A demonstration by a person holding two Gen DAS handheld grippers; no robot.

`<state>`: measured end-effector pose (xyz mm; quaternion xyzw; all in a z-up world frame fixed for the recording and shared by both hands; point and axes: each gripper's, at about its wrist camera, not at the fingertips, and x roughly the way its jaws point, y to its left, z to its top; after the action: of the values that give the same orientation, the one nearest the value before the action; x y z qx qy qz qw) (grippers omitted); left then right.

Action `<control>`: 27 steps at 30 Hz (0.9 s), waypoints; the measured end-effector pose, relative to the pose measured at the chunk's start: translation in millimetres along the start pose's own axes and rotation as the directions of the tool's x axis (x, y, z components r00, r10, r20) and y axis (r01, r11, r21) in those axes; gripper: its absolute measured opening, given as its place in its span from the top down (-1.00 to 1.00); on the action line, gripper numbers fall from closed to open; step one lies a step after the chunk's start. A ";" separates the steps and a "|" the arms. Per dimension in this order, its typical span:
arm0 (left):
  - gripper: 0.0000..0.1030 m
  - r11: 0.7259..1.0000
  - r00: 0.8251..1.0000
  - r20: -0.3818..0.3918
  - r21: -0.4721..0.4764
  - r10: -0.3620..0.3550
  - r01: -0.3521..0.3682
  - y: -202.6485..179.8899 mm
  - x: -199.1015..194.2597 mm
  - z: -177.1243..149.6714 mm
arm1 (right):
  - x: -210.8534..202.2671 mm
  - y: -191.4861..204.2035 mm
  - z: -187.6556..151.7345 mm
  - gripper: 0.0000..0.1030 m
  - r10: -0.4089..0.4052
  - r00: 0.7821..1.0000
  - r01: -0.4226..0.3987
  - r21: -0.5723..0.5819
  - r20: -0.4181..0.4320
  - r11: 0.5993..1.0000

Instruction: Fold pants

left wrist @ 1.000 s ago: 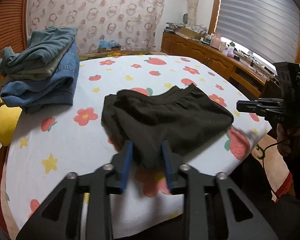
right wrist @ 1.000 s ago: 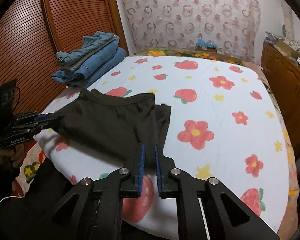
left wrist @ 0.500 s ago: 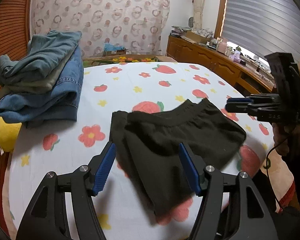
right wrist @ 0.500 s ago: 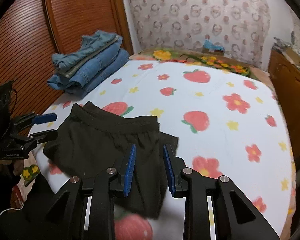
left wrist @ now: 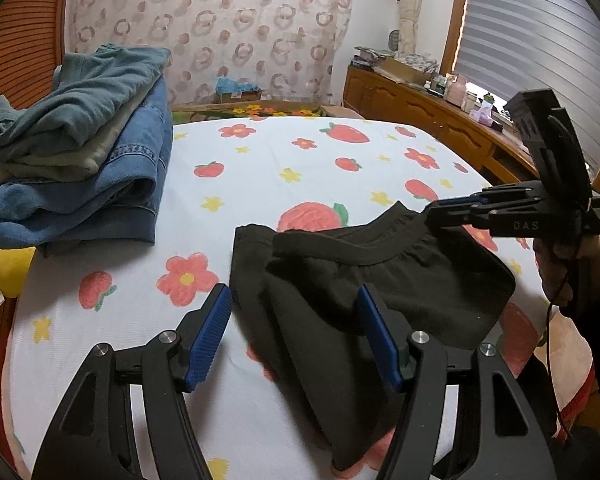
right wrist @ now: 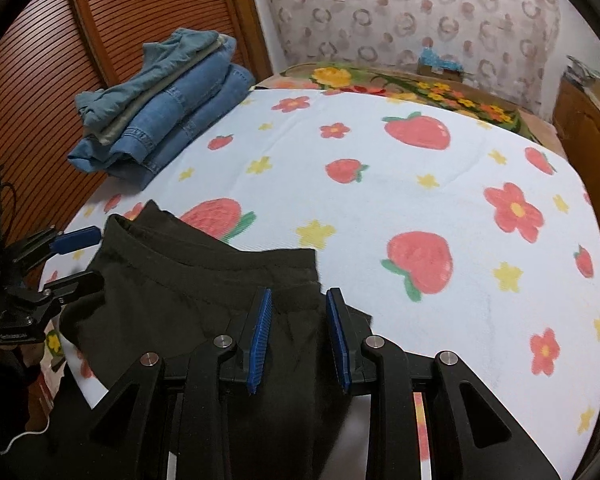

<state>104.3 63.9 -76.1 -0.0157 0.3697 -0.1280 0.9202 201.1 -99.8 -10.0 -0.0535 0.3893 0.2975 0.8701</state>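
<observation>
Black pants lie folded on the strawberry-print sheet, waistband toward the far side. My left gripper hangs open just above their near left part, with cloth below the gap and neither blue pad pressing it. In the right wrist view the left gripper sits open at the waistband's left end. My right gripper hovers over the pants near their right edge. Its jaws are closing, the pads still stand apart and nothing is pinched. The left wrist view has the right gripper at the waistband's right end.
A stack of folded jeans sits at the bed's far left, beside a slatted wooden door. Something yellow pokes out under the stack. A wooden dresser runs along the right wall. A person's hand holds the right gripper.
The left gripper released the pants' near fold and opened wide. The right gripper opened as well. Both moved forward over the pants toward the waistband, and the pants now lie flat.
</observation>
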 end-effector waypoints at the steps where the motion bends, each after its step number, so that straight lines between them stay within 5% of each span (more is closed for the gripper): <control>1: -0.29 1.000 1.000 0.004 0.000 0.001 -0.001 0.4 -0.8 0.4 | 0.6 1.2 1.4 0.87 0.016 1.000 -0.016 -0.010 0.003 1.000; 9: -0.28 1.000 0.999 0.038 0.001 -0.002 0.002 1.6 0.1 9.9 | -6.0 10.0 7.6 0.88 -0.027 0.993 0.030 -0.021 0.118 0.999; 19: 0.55 0.999 0.999 0.024 0.022 -0.044 0.044 1.0 14.7 15.2 | 22.8 5.8 6.4 0.88 -0.079 0.996 0.079 -0.011 0.045 0.997; 27: 0.66 0.999 0.998 0.050 0.015 -0.046 0.045 0.9 10.5 25.5 | 18.2 6.0 6.3 0.88 -0.078 0.996 0.078 -0.005 0.051 0.997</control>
<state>129.2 60.5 -64.8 -0.0208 0.3451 -0.1511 0.9261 211.3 -84.3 -17.8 -0.0640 0.3637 0.2660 0.8904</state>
